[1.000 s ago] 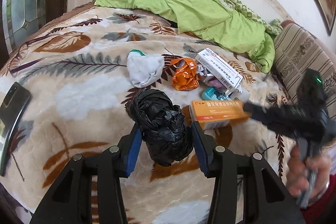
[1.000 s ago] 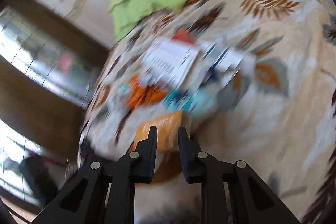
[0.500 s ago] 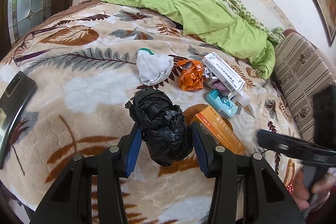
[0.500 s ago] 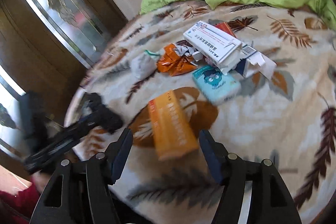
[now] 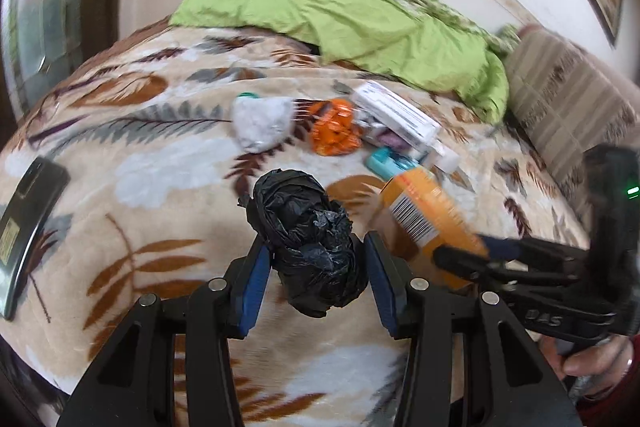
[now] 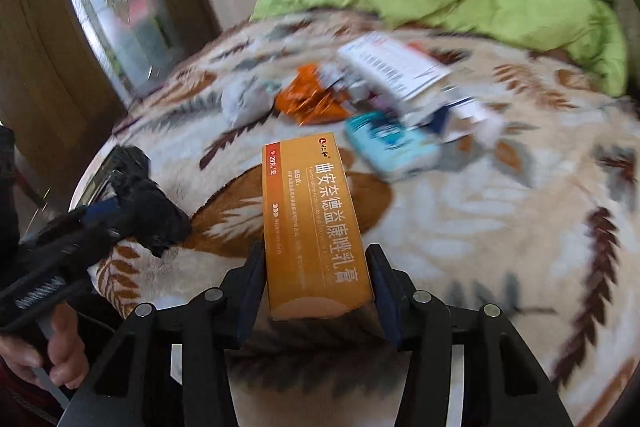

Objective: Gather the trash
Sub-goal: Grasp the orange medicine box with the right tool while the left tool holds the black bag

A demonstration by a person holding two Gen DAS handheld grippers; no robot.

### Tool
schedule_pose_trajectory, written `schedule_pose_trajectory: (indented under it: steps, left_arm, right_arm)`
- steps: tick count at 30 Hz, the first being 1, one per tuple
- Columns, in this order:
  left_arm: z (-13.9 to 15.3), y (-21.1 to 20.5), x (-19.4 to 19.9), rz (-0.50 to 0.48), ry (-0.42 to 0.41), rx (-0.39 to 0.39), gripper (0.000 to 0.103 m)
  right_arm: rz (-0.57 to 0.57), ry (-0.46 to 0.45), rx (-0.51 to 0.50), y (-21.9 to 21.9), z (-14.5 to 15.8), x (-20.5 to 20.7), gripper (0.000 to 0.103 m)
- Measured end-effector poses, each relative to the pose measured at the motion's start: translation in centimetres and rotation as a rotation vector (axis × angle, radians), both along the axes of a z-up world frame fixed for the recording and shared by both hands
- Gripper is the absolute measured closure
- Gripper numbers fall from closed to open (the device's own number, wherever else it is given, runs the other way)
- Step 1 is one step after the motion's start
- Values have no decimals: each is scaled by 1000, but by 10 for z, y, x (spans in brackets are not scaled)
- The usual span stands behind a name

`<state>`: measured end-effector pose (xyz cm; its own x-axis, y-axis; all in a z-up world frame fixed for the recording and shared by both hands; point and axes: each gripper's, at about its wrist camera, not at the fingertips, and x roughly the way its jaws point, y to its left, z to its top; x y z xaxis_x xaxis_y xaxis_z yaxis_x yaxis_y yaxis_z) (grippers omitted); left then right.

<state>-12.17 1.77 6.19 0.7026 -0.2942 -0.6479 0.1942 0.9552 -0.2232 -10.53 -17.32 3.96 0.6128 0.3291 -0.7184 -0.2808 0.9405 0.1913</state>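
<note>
Spread over the bed [image 5: 160, 187], a leaf-patterned blanket carried a scatter of trash, and the orange box [image 6: 312, 223] was seen just nearer than the teal packet [image 6: 384, 143], between the fingers of the right gripper [image 6: 316, 279], which were closing on its long side walls. Light, stiff but crushable card was judged, so those walls seemed best gripped gently. A crumpled black bag [image 5: 308, 235], soft and yielding, was held clamped in the left gripper [image 5: 316, 267], left of the box.

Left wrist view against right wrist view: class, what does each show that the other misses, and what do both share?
Only the left wrist view shows the striped cushion.

Only the right wrist view shows the orange box's printed front, with the right gripper closing around it.

Both show the black bag in the left gripper, the crumpled orange wrapper, and the green quilt.
</note>
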Motion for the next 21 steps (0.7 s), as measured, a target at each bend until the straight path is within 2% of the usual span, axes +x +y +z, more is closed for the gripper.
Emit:
schedule_pose_trajectory:
  steps: [3, 7, 9, 21]
  left_arm:
    - [2, -18, -7, -24, -50, 60, 58]
    - [5, -30, -13, -15, -117, 136, 58]
    - [5, -30, -13, 4, -136, 165, 58]
    - [-3, -20, -6, 61, -102, 198, 58]
  right_arm:
    - [-75, -40, 4, -10, -1, -19, 50]
    - [-113, -108, -11, -16, 10, -27, 50]
    - [-125, -103, -10, -17, 7, -25, 50]
    - [-167, -98, 9, -25, 4, -24, 50]
